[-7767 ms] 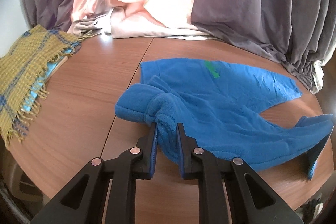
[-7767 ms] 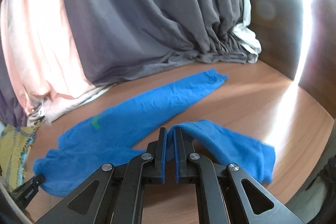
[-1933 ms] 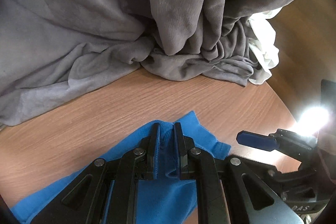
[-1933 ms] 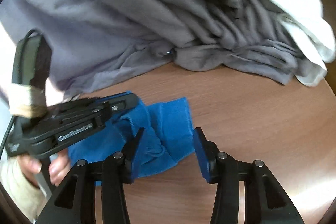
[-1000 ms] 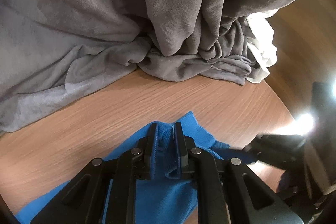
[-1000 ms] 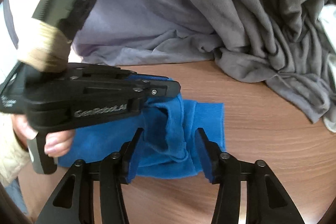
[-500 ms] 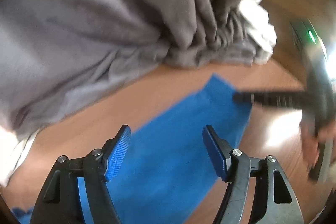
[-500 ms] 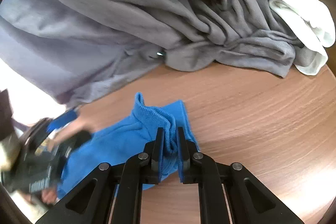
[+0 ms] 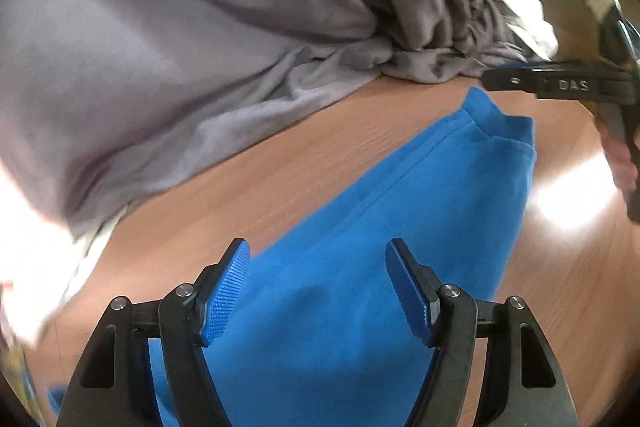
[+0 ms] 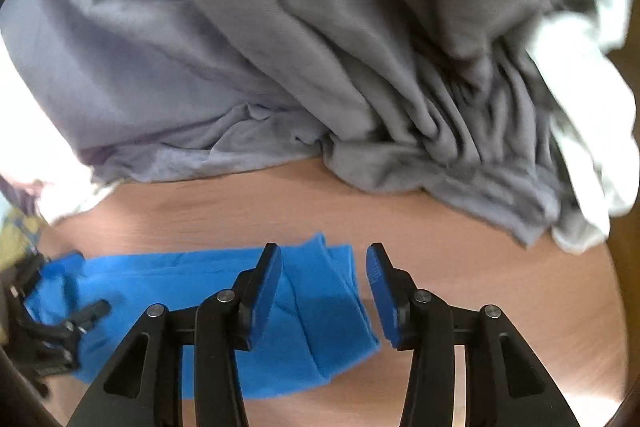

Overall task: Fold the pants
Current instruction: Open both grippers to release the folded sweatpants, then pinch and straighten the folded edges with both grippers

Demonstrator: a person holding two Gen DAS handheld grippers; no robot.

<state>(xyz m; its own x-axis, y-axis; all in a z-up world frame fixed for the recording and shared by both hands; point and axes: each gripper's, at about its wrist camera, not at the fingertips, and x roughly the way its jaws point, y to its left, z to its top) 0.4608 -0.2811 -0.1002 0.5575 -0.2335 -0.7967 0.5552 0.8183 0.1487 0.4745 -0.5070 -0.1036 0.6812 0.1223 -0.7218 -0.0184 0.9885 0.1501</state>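
The pants [image 9: 384, 247] are bright blue fleece, lying flat on the tabletop [image 9: 288, 163] as a long strip with the legs stacked one on the other. A seam runs along the upper leg, and the ribbed cuffs [image 9: 500, 123] sit at the far end, slightly offset from each other. In the right wrist view the cuff end [image 10: 328, 303] shows a few soft creases and an uneven edge.

The left claw [image 9: 318, 295] is released, jaws spread wide above the middle of the leg, gripping nothing. The right claw [image 10: 324, 291] is also released, jaws apart over the cuff end, the cloth lying loose between them.

A grey curtain [image 9: 224, 27] piles onto the tabletop just behind the pants, with white cloth [image 10: 592, 163] bunched at its right end. A yellow cloth [image 10: 16, 235] shows blurred at the far left edge
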